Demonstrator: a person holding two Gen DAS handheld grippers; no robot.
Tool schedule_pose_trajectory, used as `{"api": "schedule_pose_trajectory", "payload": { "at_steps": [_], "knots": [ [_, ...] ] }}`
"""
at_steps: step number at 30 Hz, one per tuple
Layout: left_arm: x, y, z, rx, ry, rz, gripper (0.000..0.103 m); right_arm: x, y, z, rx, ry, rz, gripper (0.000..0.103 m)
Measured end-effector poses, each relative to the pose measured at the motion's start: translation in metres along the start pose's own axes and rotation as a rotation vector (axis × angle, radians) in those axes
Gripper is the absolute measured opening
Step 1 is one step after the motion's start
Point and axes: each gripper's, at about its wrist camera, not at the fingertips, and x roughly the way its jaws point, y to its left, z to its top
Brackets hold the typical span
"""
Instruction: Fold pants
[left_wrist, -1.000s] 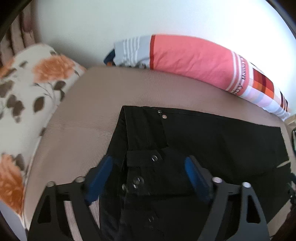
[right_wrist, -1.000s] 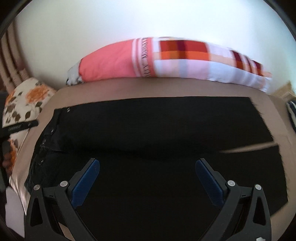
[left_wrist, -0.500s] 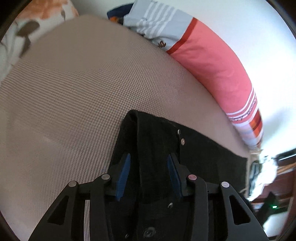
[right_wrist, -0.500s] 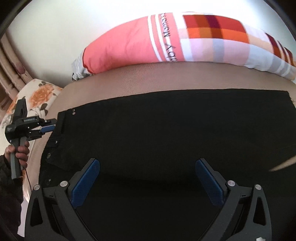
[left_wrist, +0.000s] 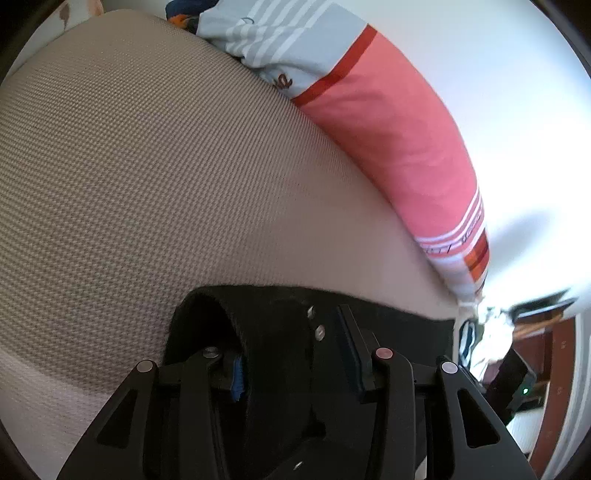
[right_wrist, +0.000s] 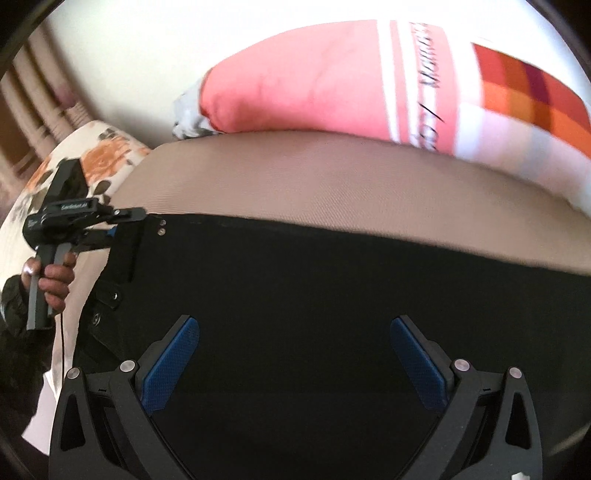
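Pants (right_wrist: 332, 295) lie crosswise (waistband leftward).

Left tongs (left_wrist: 295, 365) narrowed onto pants (left_wrist: 280, 332) waistband, lifting it; right tongs (right_wrist: 295, 365) moved closer.

Only partial, unreadable lettering on the striped pillow (right_wrist: 424, 85); nothing legible elsewhere.
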Motion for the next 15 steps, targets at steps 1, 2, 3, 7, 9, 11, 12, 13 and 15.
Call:
{"api": "schedule_pose_trajectory", "payload": {
  "at_steps": [1, 2, 3, 7, 9, 11, 12, 13, 15],
  "knots": [
    [0.002, -0.001, -0.001, -0.005, -0.007, -0.007, 0.034, 0.003, 0.000, 0.005, -0.029, 0.002, 0.008, 0.103],
    [0.003, -0.005, -0.003, 0.006, -0.020, 0.015, 0.008, 0.005, -0.001, 0.009, -0.060, 0.007, 0.015, 0.103],
    [0.003, -0.008, -0.005, 0.022, -0.031, 0.047, 0.007, 0.009, -0.001, 0.013, -0.099, 0.017, 0.020, 0.103],
    [-0.020, -0.035, -0.018, 0.090, -0.096, 0.022, 0.007, 0.028, -0.004, 0.031, -0.236, 0.081, 0.050, 0.103],
    [-0.034, -0.052, -0.025, 0.140, -0.115, 0.003, 0.007, 0.034, -0.007, 0.040, -0.291, 0.114, 0.078, 0.103],
    [-0.048, -0.071, -0.035, 0.209, -0.126, -0.006, 0.007, 0.037, -0.009, 0.050, -0.342, 0.139, 0.124, 0.103],
    [-0.053, -0.077, -0.040, 0.239, -0.127, -0.014, 0.007, 0.040, -0.010, 0.057, -0.371, 0.161, 0.163, 0.103],
    [-0.059, -0.085, -0.046, 0.273, -0.128, -0.025, 0.007, 0.042, -0.011, 0.062, -0.397, 0.176, 0.180, 0.103],
    [-0.069, -0.099, -0.056, 0.337, -0.140, -0.033, 0.007, 0.048, -0.012, 0.074, -0.449, 0.219, 0.224, 0.103]
  ]
}}
